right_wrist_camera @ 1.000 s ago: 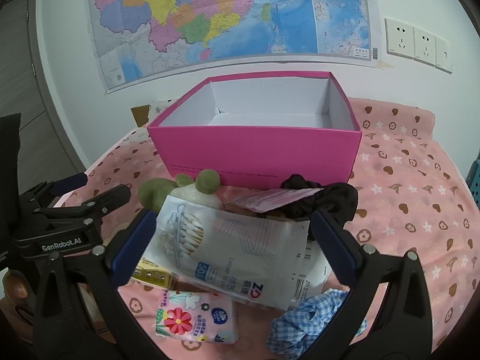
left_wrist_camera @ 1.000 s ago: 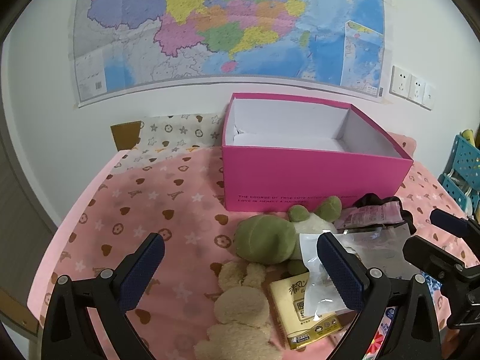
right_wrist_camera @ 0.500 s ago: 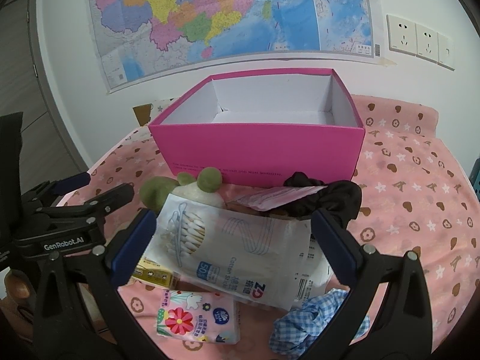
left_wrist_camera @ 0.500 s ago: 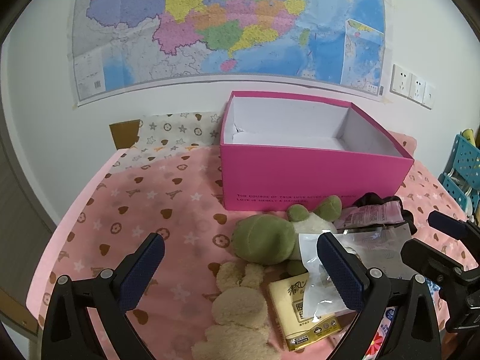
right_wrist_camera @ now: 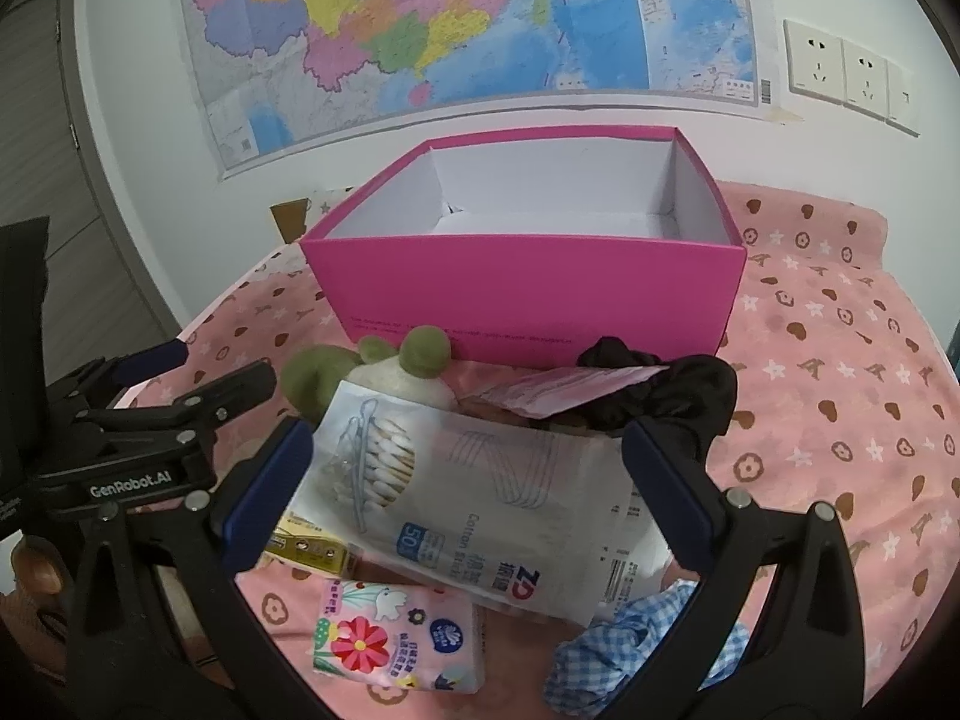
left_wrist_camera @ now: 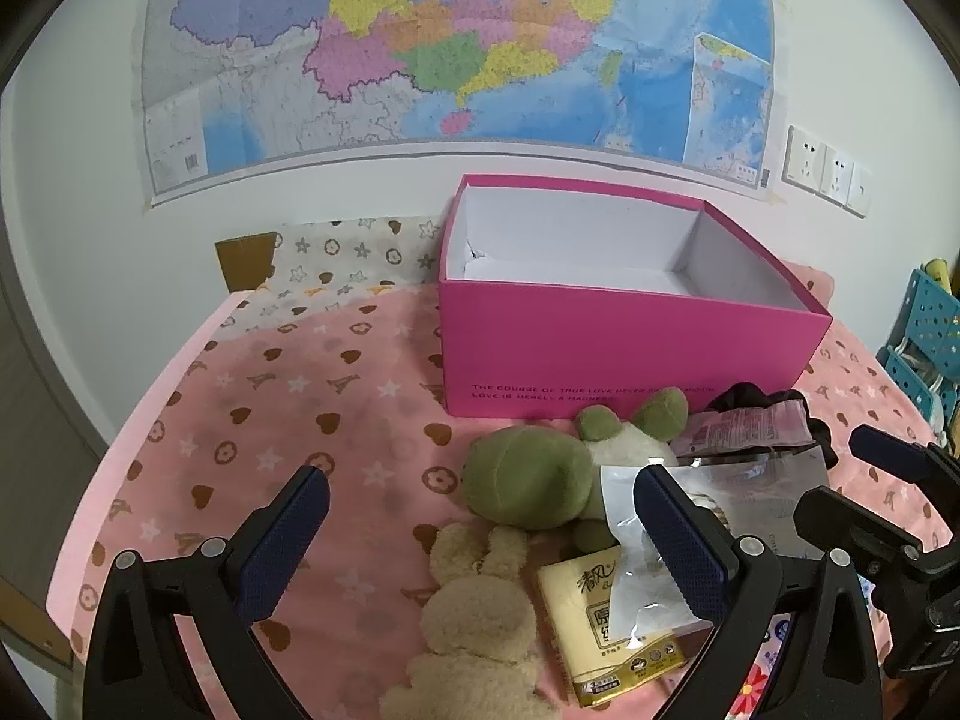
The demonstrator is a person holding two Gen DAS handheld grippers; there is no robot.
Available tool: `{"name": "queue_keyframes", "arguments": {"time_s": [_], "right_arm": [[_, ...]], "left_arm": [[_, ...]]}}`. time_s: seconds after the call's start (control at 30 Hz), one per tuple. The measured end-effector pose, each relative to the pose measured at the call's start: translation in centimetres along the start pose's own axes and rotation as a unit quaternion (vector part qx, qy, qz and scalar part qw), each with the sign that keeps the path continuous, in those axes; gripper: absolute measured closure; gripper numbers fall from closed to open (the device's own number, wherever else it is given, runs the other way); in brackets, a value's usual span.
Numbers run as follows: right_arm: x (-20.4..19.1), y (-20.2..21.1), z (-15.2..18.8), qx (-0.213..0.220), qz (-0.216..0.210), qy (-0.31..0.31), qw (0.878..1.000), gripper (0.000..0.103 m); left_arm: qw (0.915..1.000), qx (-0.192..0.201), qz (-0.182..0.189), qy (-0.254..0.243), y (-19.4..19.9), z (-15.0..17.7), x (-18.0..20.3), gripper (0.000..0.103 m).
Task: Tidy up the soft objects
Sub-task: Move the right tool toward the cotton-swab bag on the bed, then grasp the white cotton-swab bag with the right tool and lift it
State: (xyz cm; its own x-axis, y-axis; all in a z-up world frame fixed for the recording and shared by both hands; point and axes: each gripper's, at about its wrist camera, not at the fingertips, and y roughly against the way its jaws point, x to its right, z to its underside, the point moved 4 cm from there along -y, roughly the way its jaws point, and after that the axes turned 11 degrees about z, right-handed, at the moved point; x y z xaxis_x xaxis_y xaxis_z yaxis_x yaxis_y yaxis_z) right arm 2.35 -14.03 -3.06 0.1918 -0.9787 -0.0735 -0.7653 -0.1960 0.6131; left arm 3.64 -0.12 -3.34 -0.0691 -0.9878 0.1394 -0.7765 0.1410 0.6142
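An empty pink box (left_wrist_camera: 624, 354) (right_wrist_camera: 528, 294) stands open on the pink patterned cloth. In front of it lies a pile: a green plush frog (left_wrist_camera: 528, 486) (right_wrist_camera: 372, 360), a beige plush bear (left_wrist_camera: 474, 618), a yellow tissue pack (left_wrist_camera: 606, 618), a cotton swab bag (right_wrist_camera: 474, 492), a floral tissue pack (right_wrist_camera: 396, 636), a black scrunchie (right_wrist_camera: 666, 390), a pink sachet (right_wrist_camera: 564, 390) and blue checked cloth (right_wrist_camera: 630, 654). My left gripper (left_wrist_camera: 480, 546) is open above the bear. My right gripper (right_wrist_camera: 468, 486) is open above the swab bag.
A wall map (left_wrist_camera: 456, 42) hangs behind the box. Wall sockets (right_wrist_camera: 852, 72) are at the right. A blue perforated rack (left_wrist_camera: 924, 348) stands off the table's right side. A door (right_wrist_camera: 48, 180) is at the left.
Both views have shifted only slightly. Both grippers stay open and the objects have not moved.
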Motion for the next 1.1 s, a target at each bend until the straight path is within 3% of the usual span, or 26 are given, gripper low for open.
{"name": "queue_keyframes", "arguments": {"time_s": [0.53, 0.7, 0.83, 1.03, 1.1], "right_arm": [[-0.6, -1.9, 0.3, -0.036, -0.024, 0.005, 0.999, 0.004], [1.5, -2.2, 0.9, -0.055, -0.010, -0.018, 0.998, 0.005], [3.3, -2.8, 2.3, -0.088, -0.012, -0.040, 0.995, 0.015], [4.6, -3.1, 3.3, -0.103, -0.016, -0.060, 0.993, 0.017], [4.8, -3.1, 3.4, -0.106, -0.026, -0.067, 0.992, 0.022]], "left_arm": [[0.9992, -0.018, 0.033, 0.013, -1.1, 0.0, -3.0, 0.000], [0.9956, -0.032, 0.088, 0.003, -1.1, 0.4, -2.4, 0.001], [0.9908, -0.043, 0.125, -0.025, -1.1, 0.8, -0.7, 0.005], [0.9791, -0.079, 0.180, -0.054, -1.8, 1.8, 1.9, 0.021], [0.9750, -0.091, 0.194, -0.058, -2.2, 2.1, 2.6, 0.026]]}}
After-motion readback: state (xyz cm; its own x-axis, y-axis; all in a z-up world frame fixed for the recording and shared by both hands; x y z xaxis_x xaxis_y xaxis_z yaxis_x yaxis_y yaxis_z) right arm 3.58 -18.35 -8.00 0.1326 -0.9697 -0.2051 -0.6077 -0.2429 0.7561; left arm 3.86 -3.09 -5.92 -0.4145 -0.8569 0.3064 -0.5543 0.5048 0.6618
